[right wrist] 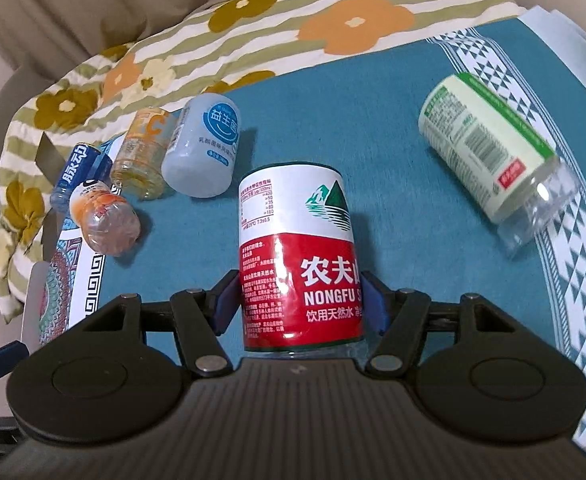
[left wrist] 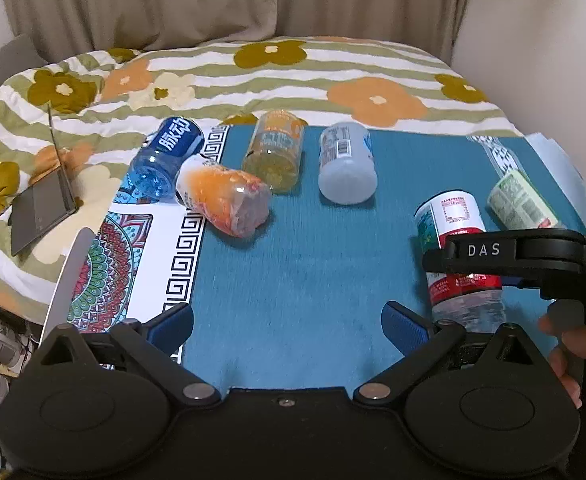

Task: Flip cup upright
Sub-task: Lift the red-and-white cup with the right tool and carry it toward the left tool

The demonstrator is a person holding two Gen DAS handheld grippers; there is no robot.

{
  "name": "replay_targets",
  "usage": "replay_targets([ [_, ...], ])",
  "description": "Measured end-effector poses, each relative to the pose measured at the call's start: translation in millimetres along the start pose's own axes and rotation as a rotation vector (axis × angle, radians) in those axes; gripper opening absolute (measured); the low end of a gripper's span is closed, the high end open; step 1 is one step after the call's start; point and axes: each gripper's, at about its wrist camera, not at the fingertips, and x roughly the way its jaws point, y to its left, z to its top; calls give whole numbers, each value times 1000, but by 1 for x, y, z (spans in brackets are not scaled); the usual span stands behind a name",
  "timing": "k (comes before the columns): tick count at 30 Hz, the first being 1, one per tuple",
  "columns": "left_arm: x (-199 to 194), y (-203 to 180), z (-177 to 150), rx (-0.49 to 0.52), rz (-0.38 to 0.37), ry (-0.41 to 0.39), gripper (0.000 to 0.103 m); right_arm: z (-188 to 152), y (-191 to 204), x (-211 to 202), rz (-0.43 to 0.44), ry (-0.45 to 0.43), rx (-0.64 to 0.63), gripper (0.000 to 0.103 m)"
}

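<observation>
On the teal cloth (left wrist: pixel 293 280), far left edge: blue-labelled clear plastic bottle (left wrist: pixel 165 158) lying down, touching an orange-labelled clear bottle (left wrist: pixel 225 196) on its side. Next right, a yellow-orange clear bottle (left wrist: pixel 275 150), then a frosted white bottle (left wrist: pixel 347 162), both lying down and apart from each other. Right of these, the red-and-white labelled clear water bottle (right wrist: pixel 299 256) (the task's item), tilted, clear base toward the right camera. Far right, a green-labelled clear bottle (right wrist: pixel 493 152) on its side, well apart.

Right gripper (right wrist: pixel 299 304): blue-padded fingers (right wrist: pixel 225 304) pressed on both sides of the red-and-white bottle, gripping it. Left gripper (left wrist: pixel 289 328): fingers spread wide over bare cloth, holding nothing.

Cloth lies on a bed with a flower-print striped quilt (left wrist: pixel 333 76); beige curtain (left wrist: pixel 153 0) behind.

Left view only: dark open laptop-like device (left wrist: pixel 41 208) on the quilt at left; the person's hand (left wrist: pixel 573 356) on the right gripper's handle. Right view only: label print "NONGFU".
</observation>
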Motion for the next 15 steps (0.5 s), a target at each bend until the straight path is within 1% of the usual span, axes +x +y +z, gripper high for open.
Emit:
replay_targets([
  [3, 1, 3, -2, 7, -14, 8, 102, -3, 1, 3, -14, 6, 19, 79],
  [5, 2, 5, -2, 12, -19, 10, 102, -5, 2, 5, -26, 10, 21, 82],
  [7, 3, 6, -1, 17, -23, 10, 102, -5, 3, 6, -40, 17, 26, 91],
  [11, 1, 8, 0, 21, -30, 6, 102, -6, 2, 4, -46, 17, 36, 101],
  [15, 0, 9, 3, 20, -34, -1, 102, -5, 2, 0, -39, 20, 35, 102],
])
